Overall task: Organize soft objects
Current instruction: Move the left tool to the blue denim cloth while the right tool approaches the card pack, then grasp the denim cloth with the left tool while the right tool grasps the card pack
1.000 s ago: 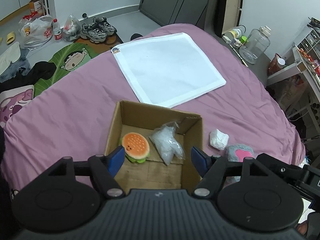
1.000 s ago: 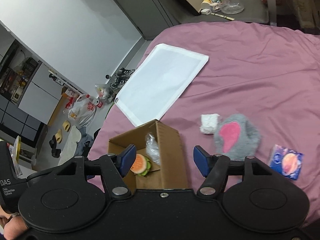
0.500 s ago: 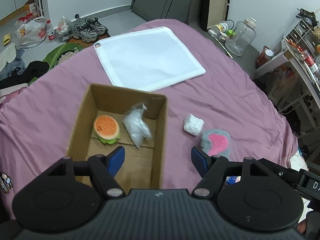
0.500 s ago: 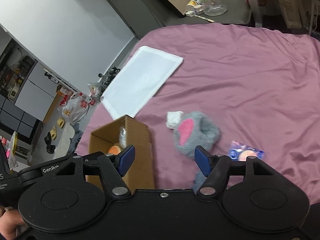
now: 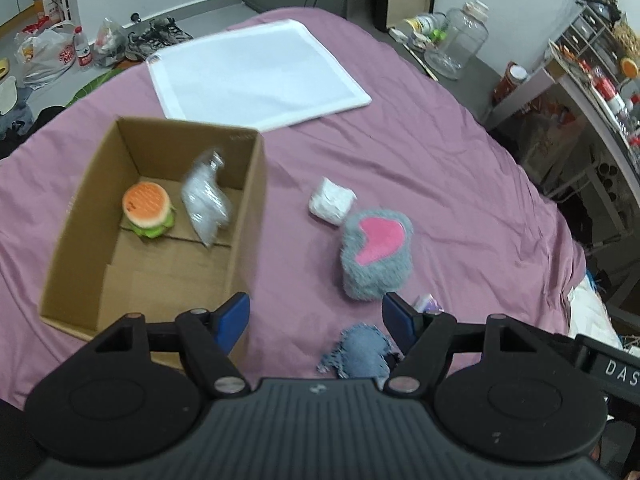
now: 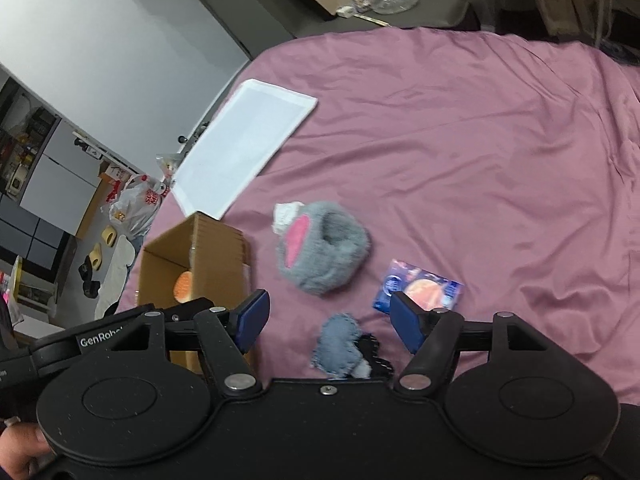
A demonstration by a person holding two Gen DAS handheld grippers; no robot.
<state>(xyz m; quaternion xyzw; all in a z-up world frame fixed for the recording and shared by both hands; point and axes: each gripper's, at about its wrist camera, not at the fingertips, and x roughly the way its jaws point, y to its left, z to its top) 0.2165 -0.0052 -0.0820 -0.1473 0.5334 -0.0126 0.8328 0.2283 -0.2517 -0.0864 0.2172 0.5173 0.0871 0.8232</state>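
Both views have swung to the right since 1 s ago: the box sat centred under the left cam then, now it's off to the left and the loose items fill the middle.

Left wrist view: left hand-held gripper (image 5: 316,318) is spread wide, nothing between the pads, hovering above the bed (image 5: 440,168). Cardboard box (image 5: 156,220) sits on the bed at left w/ two things already inside: burger plush (image 5: 149,210) and a clear plastic bag (image 5: 206,204), side by side near the far wall. Outside the box: white wad (image 5: 331,205) touching the grey furry plush w/ pink patch (image 5: 376,254), and a denim patch (image 5: 360,352) just ahead of the gripper, between its fingers in the frame. White sheet (image 5: 260,72) lies flat beyond the box, apart from the rest.

Right wrist view: right hand-held gripper (image 6: 334,324) also spread, empty. Denim patch (image 6: 340,346) lies right under it, w/ something dark (image 6: 376,354) touching its edge; can't tell what. Grey plush (image 6: 322,252) is further ahead, white wad (image 6: 286,214) tucked at its far side. Small blue printed packet (image 6: 420,288) is near the right finger. Box (image 6: 196,264) at left, burger just visible inside.

Progress, my read: approx. 2 items boxed, 4 or so left on the bed. Denim patch looks like the next pick, prob. by either gripper.
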